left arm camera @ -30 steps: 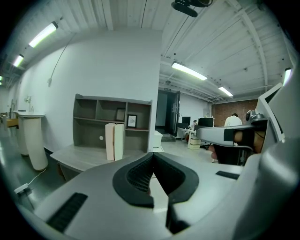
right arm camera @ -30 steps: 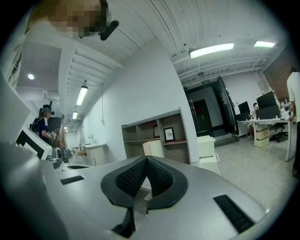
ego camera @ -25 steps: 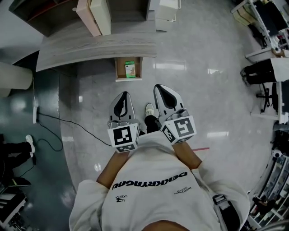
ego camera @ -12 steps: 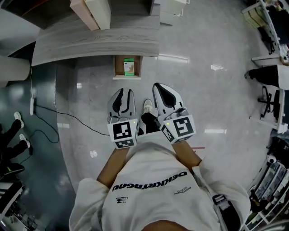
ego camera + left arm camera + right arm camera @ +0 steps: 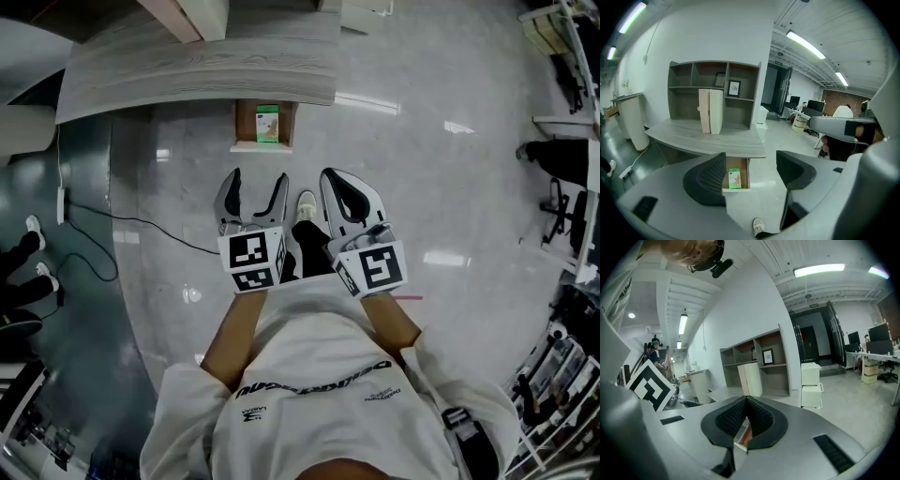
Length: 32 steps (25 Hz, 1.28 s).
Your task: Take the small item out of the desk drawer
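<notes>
Head view, upper middle of the frame: a small green box (image 5: 268,124) is seen lying inside the open drawer (image 5: 263,145), which is pulled out from under the grey desk (image 5: 197,66). Lower, in the middle of the frame, both grippers are held over the pale floor (image 5: 422,187), well apart from the drawer. The left gripper (image 5: 257,180) is caught with its jaws opening. Nothing is found between them, and in the left gripper view the box is only framed far beyond the gap. The right gripper (image 5: 334,180) is held with its jaws closed, tips meeting, and nothing is gripped. A white shoe (image 5: 307,203) is seen between the two grippers.
</notes>
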{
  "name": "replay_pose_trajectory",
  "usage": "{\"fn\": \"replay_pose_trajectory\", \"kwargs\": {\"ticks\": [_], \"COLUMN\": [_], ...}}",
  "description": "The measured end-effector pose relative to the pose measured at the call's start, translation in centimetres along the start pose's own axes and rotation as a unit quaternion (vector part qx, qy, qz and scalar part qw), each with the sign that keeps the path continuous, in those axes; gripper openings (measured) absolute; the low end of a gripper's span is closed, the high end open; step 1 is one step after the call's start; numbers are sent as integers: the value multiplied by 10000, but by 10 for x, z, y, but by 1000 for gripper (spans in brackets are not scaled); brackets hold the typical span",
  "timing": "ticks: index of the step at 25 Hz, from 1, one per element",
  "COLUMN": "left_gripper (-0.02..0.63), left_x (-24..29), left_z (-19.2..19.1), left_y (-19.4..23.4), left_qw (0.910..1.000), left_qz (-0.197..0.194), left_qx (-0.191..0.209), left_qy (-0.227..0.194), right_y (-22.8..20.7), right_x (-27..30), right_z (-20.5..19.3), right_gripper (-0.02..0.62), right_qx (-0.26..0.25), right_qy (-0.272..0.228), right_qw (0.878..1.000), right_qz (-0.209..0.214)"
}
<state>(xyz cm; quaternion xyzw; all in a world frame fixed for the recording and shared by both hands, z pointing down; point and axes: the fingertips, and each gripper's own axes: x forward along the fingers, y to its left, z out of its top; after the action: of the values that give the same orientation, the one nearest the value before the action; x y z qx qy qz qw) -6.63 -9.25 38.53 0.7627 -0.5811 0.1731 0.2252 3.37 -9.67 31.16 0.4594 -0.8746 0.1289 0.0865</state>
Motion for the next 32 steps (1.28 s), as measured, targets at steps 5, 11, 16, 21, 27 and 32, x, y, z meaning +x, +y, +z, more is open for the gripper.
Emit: {"fn": "replay_pose_trajectory", "kwargs": {"ticks": [5, 11, 16, 21, 27, 32], "left_gripper": [365, 388, 405, 419, 432, 433], "left_x": [14, 33, 50, 68, 96, 120], "left_z": [-12, -29, -43, -56, -71, -91], "left_y": [1, 9, 17, 22, 28, 36], "left_qw": [9997, 9989, 9980, 9966, 9954, 9944], "left_qz": [49, 196, 250, 301, 406, 495], "left_qx": [-86, -219, -243, -352, -343, -394], "left_qy": [205, 368, 521, 685, 799, 849], "right_y": [-5, -15, -19, -20, -28, -41], "right_x": [4, 10, 19, 28, 38, 45], "right_z": [-13, -36, -50, -62, -83, -107], "right_gripper": [32, 32, 32, 32, 32, 32], "right_qx": [1, 60, 138, 178, 307, 459], "right_qy": [110, 272, 373, 426, 431, 539], "right_qw": [9999, 9996, 9992, 9989, 9986, 9974], "right_qz": [-31, -68, -73, -13, -17, -137]}}
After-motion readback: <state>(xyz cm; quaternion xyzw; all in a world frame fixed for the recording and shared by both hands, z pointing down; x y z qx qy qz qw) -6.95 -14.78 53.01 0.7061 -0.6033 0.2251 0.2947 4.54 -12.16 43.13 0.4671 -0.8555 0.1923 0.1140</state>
